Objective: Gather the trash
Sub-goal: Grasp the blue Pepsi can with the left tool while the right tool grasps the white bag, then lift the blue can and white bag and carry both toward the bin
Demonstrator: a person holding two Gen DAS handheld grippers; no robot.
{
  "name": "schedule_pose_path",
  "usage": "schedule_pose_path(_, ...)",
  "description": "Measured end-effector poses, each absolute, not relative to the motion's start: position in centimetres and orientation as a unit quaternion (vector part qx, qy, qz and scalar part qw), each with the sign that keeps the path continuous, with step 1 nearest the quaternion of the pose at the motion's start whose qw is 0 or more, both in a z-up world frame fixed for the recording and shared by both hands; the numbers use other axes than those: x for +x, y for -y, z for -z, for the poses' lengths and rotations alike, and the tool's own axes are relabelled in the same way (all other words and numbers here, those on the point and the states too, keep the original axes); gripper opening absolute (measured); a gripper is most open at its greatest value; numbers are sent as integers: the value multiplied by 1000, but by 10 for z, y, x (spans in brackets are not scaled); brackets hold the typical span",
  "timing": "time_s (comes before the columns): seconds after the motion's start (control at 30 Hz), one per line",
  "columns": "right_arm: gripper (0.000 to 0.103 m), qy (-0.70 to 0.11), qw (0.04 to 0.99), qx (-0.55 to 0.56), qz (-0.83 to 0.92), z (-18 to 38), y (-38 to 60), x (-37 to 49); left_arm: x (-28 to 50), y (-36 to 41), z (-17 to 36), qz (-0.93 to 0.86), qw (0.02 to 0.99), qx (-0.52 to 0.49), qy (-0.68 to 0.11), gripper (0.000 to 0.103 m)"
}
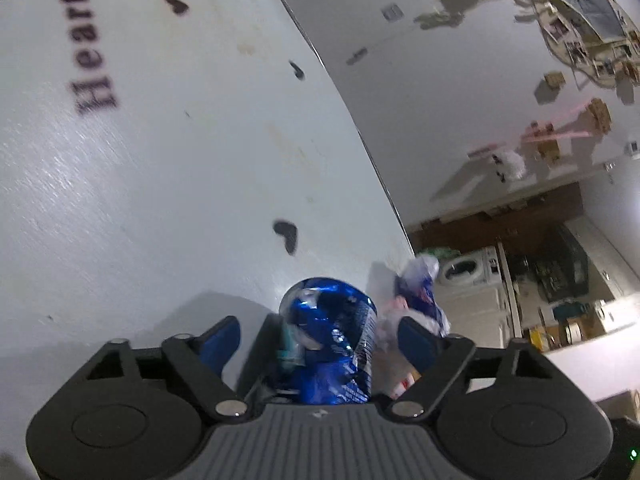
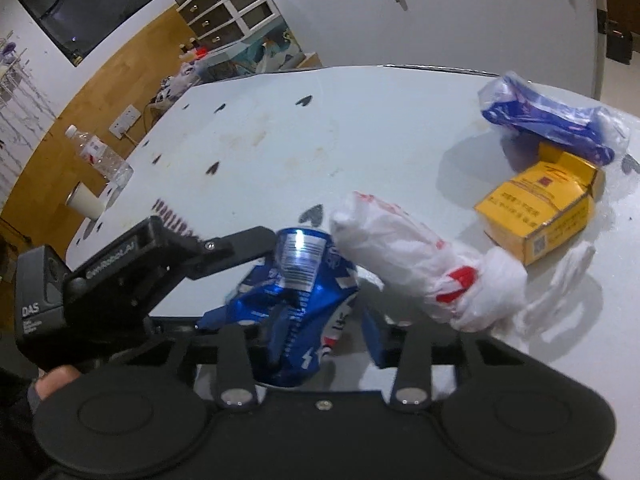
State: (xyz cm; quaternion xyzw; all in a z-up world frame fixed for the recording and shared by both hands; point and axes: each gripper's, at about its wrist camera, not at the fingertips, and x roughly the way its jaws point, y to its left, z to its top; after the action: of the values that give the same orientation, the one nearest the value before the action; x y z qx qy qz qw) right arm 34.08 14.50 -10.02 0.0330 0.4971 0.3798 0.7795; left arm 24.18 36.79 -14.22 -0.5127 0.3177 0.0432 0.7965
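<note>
A crushed blue can point(image 1: 332, 340) lies on the white table point(image 1: 160, 160), between the spread fingers of my left gripper point(image 1: 320, 336), which is open around it. In the right wrist view the same can point(image 2: 304, 272) lies at the table's near edge, with the left gripper point(image 2: 256, 248) reaching it from the left. My right gripper point(image 2: 320, 340) is open, its fingers at either side of the can's near end. A crumpled white and red plastic bag point(image 2: 416, 256) touches the can's right side.
A yellow carton point(image 2: 540, 212) and a blue and white wrapper point(image 2: 548, 120) lie at the table's right. A clear plastic bottle point(image 2: 100, 156) and a paper cup point(image 2: 86, 200) stand at the left edge. The wrapper also shows in the left wrist view point(image 1: 420, 284).
</note>
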Motion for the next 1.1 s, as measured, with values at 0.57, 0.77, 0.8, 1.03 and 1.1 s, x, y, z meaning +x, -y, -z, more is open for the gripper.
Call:
schedule_pose_path(0.57,8,-477,784,-15,-396,106,-121,343,257,-329,130,-22,798,-460,-389,27)
schedule_pose_path(0.77,11,-448,787,-52,-420,87,-109,336,256,-320,118,-33,809,-431,-399,24)
schedule_pose_path(0.8,12,-442,789,-55,-423,85,-107,337,254,-319,115,-35,813,-421,-400,24)
schedule_pose_path(1.03,53,-414,808,-100,-406,77,-102,360,245,-307,95,-57,838,-351,-414,24)
schedule_pose_path(1.1,54,-410,802,-138,-411,81,-106,366,241,-304,92,-62,842,-337,-417,24)
